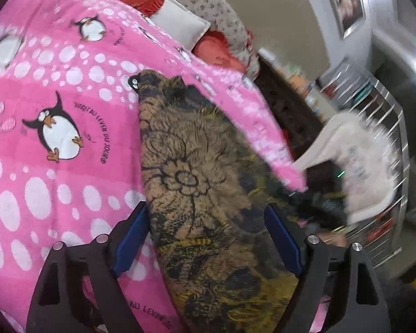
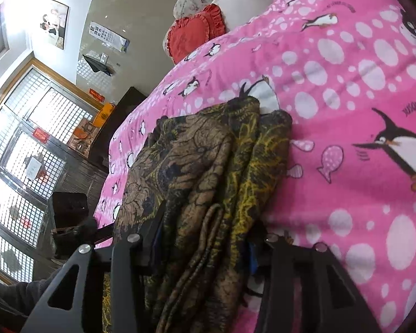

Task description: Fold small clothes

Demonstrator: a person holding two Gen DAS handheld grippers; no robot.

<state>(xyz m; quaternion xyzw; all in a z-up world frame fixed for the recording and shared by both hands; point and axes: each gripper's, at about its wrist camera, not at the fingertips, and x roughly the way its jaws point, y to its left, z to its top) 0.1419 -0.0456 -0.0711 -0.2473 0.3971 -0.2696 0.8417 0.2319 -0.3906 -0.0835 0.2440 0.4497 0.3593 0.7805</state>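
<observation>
A small garment [image 1: 197, 172] with a brown, yellow and black flower print lies on a pink penguin blanket [image 1: 55, 83]. In the left wrist view it stretches away as one long strip. My left gripper [image 1: 208, 236] is open, and the near end of the cloth lies between its blue pads [image 1: 130, 241] without being pinched. In the right wrist view the garment [image 2: 202, 152] lies doubled over in thick layers on the blanket [image 2: 332, 111]. My right gripper [image 2: 205, 244] is shut on the bunched near edge of those layers, which hide its pads.
Red frilled cushions [image 2: 194, 33], a cream pillow [image 2: 246, 0] and a flowered cushion [image 1: 208, 2] lie at the head of the bed. The bed edge drops off beside the garment. Beyond it are metal window grilles [image 2: 27, 144], dark furniture [image 1: 291, 111] and a blurred white object [image 1: 360, 166].
</observation>
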